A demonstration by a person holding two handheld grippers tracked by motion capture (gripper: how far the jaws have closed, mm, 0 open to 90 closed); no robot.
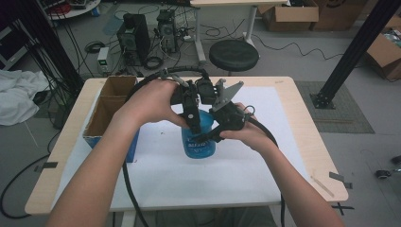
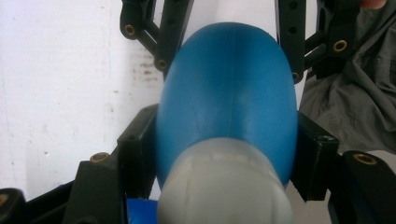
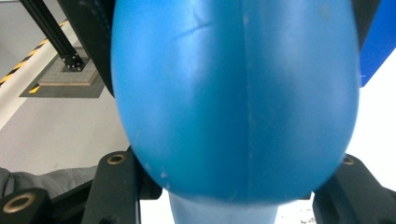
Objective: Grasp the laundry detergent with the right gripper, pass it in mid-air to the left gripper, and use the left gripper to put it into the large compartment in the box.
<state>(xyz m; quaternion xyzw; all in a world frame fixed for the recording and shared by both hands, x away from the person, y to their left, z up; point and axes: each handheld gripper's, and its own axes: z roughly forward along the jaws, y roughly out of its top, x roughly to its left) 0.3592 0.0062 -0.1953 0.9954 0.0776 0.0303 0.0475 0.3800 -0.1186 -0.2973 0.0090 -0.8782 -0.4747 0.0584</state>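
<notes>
Blue plastic, smooth and egg-shaped, bulges close to the lens in both gripper views; it is the body of a blue bottle (image 2: 229,98) with a whitish ribbed cap (image 2: 224,186) nearest the camera in the left gripper view, where the left gripper (image 2: 226,158) has its two black jaws pressed against the bottle's sides just past the cap, pinching it; in the right gripper view the same bottle (image 3: 236,98) swells between the jaws of the right gripper (image 3: 233,177), which clamp it from both sides low in the frame, a paler neck showing beneath; from the high view the person's forearms come up from the bottom edge, the left hand (image 1: 151,101) and right hand (image 1: 250,132) meeting over the middle of the table, the left gripper (image 1: 193,124) coming down on the bottle's top and the right gripper (image 1: 210,137) reaching in from the right; the bottle (image 1: 198,139) stands on the white sheet (image 1: 189,175) that covers the wooden table (image 1: 307,142), and it carries white lettering too blurred to read; just left of it sits an open cardboard box (image 1: 106,111) with a blue side; beyond the table stand a black round stool (image 1: 233,54) and computer towers (image 1: 135,38) among cables on the grey floor.
</notes>
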